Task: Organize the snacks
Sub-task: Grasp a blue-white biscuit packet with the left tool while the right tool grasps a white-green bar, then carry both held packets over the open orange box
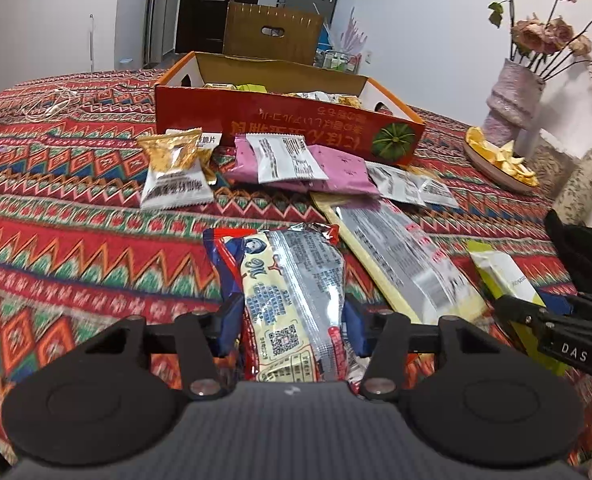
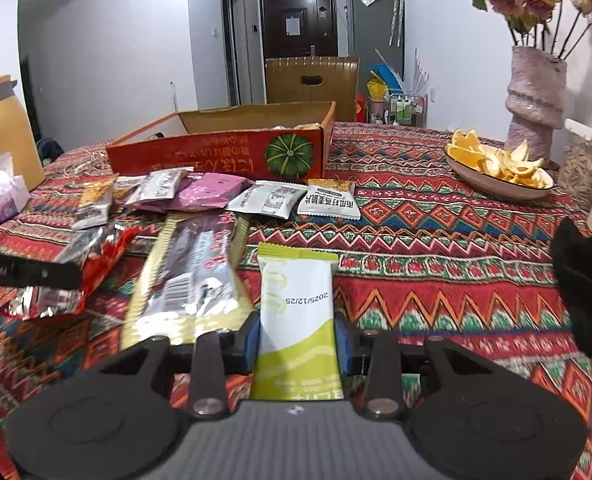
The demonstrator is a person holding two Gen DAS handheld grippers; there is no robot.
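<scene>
Zigzag-patterned red cloth covers the whole desk (image 2: 436,248), with a dark door and a brown cardboard box down the hallway behind it. Going left to right in the right wrist view: a yellow jug (image 2: 10,128) sits at the far left edge, then the red tray box (image 2: 216,156) with the green pumpkin print, already holding a few snacks. In front of it is a loose row of small packets, a pink one (image 2: 212,194) among them, and closer to the camera a long gold and silver packet (image 2: 192,276) lying flat. Further right, a plate of orange peel (image 2: 500,172) and a pink vase of dried roses (image 2: 534,100).

Left tool (image 1: 292,320) is clamped on a red, blue and silver snack bag (image 1: 292,280), blue pads pressing into both sides so the wrapper bulges between them; the bag points toward the box and seems to rest on the cloth, can't tell for sure.

Right tool (image 2: 298,340) is squeezed tight on a white and green sachet (image 2: 296,312) with a date printed on it, gripped across its width, far end toward the box. The 2 held snacks sit either side of that long gold packet
</scene>
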